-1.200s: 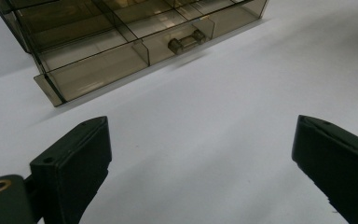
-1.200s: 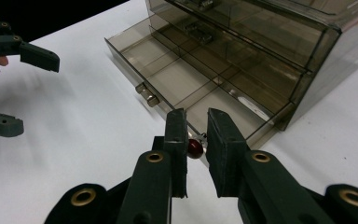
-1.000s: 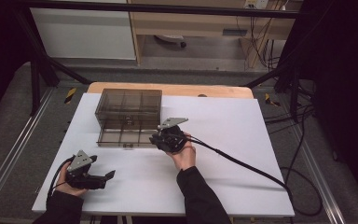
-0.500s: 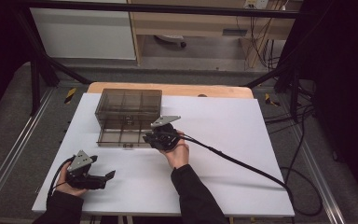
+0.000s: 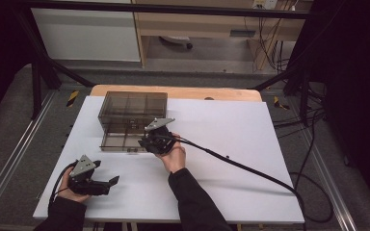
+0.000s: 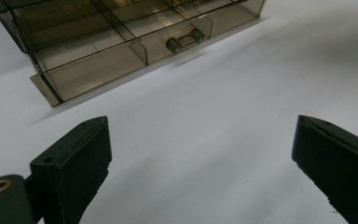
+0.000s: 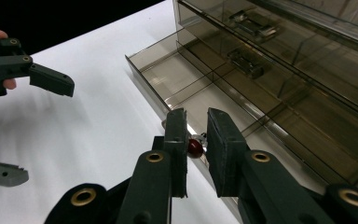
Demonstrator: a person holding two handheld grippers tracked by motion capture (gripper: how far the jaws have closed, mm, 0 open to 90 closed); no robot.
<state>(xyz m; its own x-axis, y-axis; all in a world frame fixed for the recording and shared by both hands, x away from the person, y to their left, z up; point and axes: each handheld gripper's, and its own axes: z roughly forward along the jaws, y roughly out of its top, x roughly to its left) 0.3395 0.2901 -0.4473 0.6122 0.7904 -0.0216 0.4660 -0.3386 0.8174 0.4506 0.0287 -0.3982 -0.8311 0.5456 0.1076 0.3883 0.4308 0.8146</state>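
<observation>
A smoky see-through drawer cabinet (image 5: 132, 102) stands at the back left of the white table (image 5: 231, 130). Its bottom drawer (image 5: 118, 139) is pulled out, and its divided compartments (image 7: 177, 74) look bare. My right gripper (image 5: 143, 142) hovers at the drawer's front wall. Its jaws (image 7: 198, 116) are nearly together on a small red object (image 7: 196, 147) with a metal tip. My left gripper (image 5: 112, 181) rests near the table's front left with its jaws (image 6: 200, 128) wide apart and nothing between them. The drawer's clear handle (image 6: 184, 41) shows ahead of it.
A thick black cable (image 5: 250, 168) trails from the right gripper across the table to the right edge. A wooden board (image 5: 212, 92) sticks out behind the white top. Metal rails (image 5: 9, 163) flank the table on both sides.
My right gripper has moved left, from beside the drawer's right corner to over its front wall. The left gripper has stayed put.
</observation>
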